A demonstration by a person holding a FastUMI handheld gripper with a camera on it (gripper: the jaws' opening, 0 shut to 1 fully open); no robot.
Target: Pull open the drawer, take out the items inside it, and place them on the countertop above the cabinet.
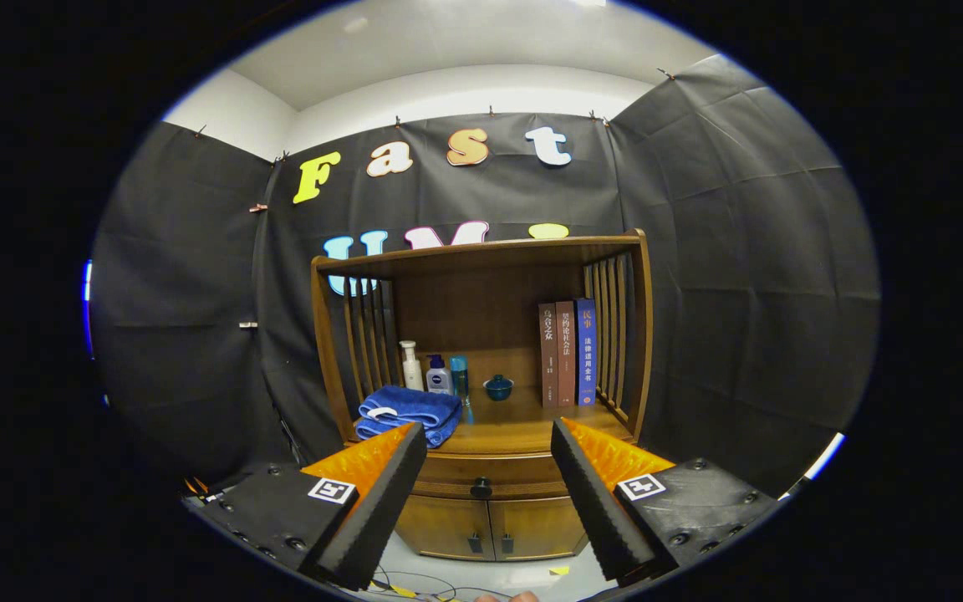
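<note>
The tool (488, 451), fingers spread wide and empty, faces the closed drawer (481, 477), its dark knob (481, 487) framed between them, ahead. The opening pull is pending; next, closing in on that knob.

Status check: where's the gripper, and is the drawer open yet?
Gripper open, empty, short of the cabinet. Drawer shut, knob between the fingers, ahead. Folded blue towel on countertop.

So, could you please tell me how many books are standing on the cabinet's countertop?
3: a brown book, a second brown book touching it, and a blue book against the side slats. None looks hidden.
</note>
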